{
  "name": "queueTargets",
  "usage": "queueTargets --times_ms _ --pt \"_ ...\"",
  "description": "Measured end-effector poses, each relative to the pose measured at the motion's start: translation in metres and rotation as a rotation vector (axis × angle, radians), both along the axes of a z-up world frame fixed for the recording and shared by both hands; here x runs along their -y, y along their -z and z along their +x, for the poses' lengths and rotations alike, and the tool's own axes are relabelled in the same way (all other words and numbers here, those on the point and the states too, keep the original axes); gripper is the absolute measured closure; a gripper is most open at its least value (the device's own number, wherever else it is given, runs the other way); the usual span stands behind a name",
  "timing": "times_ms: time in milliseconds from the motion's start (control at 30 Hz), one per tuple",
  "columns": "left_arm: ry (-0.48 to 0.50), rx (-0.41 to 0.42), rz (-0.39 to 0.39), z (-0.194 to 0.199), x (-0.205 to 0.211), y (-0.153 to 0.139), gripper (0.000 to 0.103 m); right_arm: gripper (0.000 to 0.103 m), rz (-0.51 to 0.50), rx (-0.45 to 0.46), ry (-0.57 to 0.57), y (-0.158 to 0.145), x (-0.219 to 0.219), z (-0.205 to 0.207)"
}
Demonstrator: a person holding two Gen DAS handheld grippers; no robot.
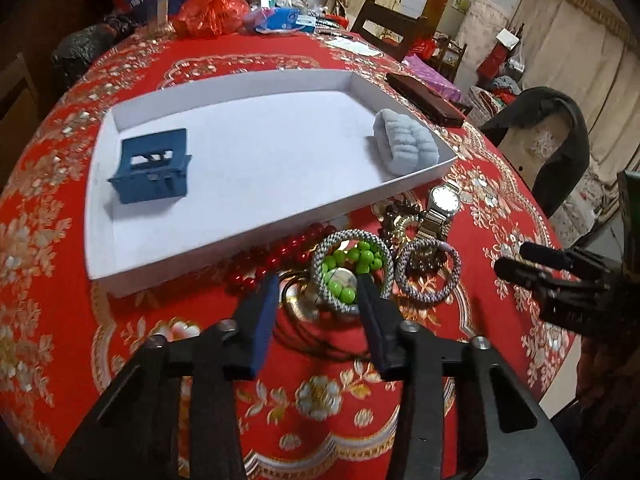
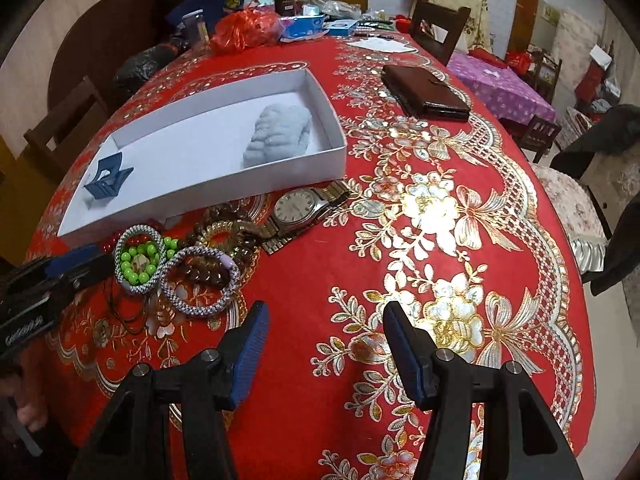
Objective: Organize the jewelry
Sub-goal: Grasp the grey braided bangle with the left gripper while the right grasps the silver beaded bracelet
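Left tool [image 1: 320,284] pitched steeply down over the jewelry heap at the near edge of the white tray [image 1: 256,80]. Its two fingers straddle the grey braided bangle [image 1: 352,240] ringing the green bead bracelet [image 1: 352,268]; right finger tip lies against the bangle's rim, left finger stands clear beside the red bead string [image 1: 280,252]. Fingers part-closed, gap still visible; no firm pinch can be read.

Right tool [image 2: 326,316] also angled down, hovering over bare red patterned cloth on the bench [image 2: 400,260], fingers spread, nothing between them. It sits beside and apart from the heap.

Jewelry: second grey bangle [image 2: 200,280] lies flat just beside the first, brown beads [image 2: 208,270] inside it. Wristwatch [image 2: 296,208] lies face up, its metal band running diagonally from near the tray's corner down toward the heap. Inside the tray: blue clip [image 1: 154,172] at one end, pale blue rolled cloth [image 1: 404,142] at the other, long axis along the tray's short wall.
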State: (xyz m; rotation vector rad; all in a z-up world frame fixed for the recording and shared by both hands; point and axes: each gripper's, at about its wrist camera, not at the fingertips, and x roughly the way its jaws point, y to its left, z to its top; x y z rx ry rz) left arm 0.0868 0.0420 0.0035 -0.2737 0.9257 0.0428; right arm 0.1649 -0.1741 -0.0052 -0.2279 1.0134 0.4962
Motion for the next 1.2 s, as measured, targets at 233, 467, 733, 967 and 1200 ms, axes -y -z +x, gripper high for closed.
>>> queueTargets --times_ms 233,467,733,967,1200 --pt "0.026 -0.007 -0.028 0.011 -0.005 0.01 0.076 0.046 -0.008 0.006 -0.011 -0.001 -0.005 -0.003" --pt "0.076 0.027 -0.047 0.003 0.001 0.001 0.097 0.046 0.03 0.015 -0.006 -0.004 -0.003 -0.003" --pt "0.013 0.066 -0.064 -0.012 -0.012 -0.027 0.097 0.046 0.109 -0.029 -0.092 0.009 -0.026 -0.001" --pt "-0.075 0.042 -0.067 -0.015 -0.031 -0.026 0.097 0.053 0.095 0.02 -0.174 0.021 -0.05 0.001" --pt "-0.085 0.036 -0.073 -0.015 -0.033 -0.025 0.097 0.086 0.075 0.047 -0.257 0.021 -0.055 -0.007"
